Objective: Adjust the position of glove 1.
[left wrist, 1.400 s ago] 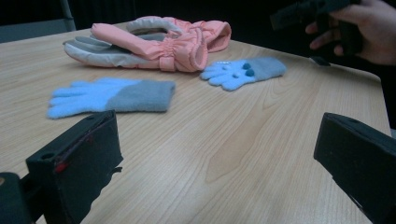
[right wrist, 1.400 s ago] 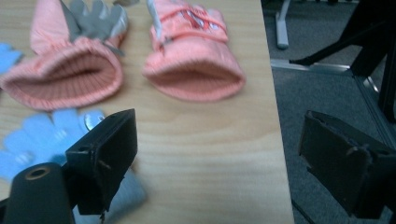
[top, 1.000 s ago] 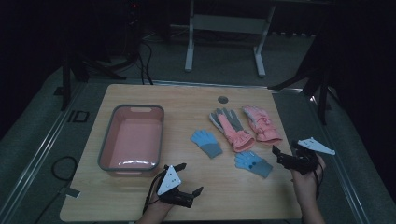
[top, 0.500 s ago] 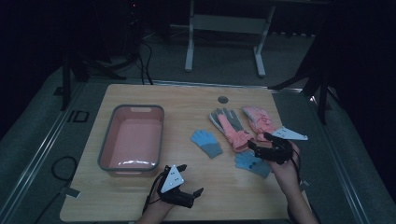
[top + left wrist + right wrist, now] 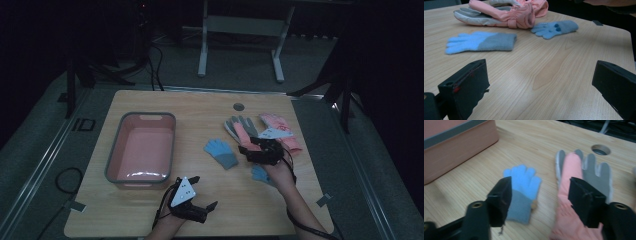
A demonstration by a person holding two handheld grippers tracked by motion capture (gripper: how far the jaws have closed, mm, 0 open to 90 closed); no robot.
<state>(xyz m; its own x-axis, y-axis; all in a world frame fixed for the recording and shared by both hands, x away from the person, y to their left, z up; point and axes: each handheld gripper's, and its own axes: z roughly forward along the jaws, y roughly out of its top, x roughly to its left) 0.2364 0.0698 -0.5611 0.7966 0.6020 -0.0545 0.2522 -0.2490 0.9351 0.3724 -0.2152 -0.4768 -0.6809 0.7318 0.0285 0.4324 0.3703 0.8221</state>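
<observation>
Dark room all round, metal stand legs on the floor behind; light wooden table (image 5: 200, 115) with a round cable hole (image 5: 239, 107) near its far edge. Pink-and-grey glove (image 5: 574, 195) lies flat on the wood, fingers toward the hole, right under my right gripper (image 5: 257, 151). Right jaws have just been closing, now partly apart, straddling the gap between that glove and the blue knit glove (image 5: 522, 190) just beside it; pads press on nothing, nothing held. One jaw hangs over the pink glove's cuff, the other over the blue glove's grey cuff. A second pink glove (image 5: 280, 131) lies behind my right hand, touching the first. A second blue glove (image 5: 260, 173) sits nearer me, partly under my right wrist. Pink basin (image 5: 141, 150) with grey rim stands at left, well apart from the gloves. My left gripper (image 5: 200, 192) rests low at the near edge, jaws wide, released, only bare wood between them.
</observation>
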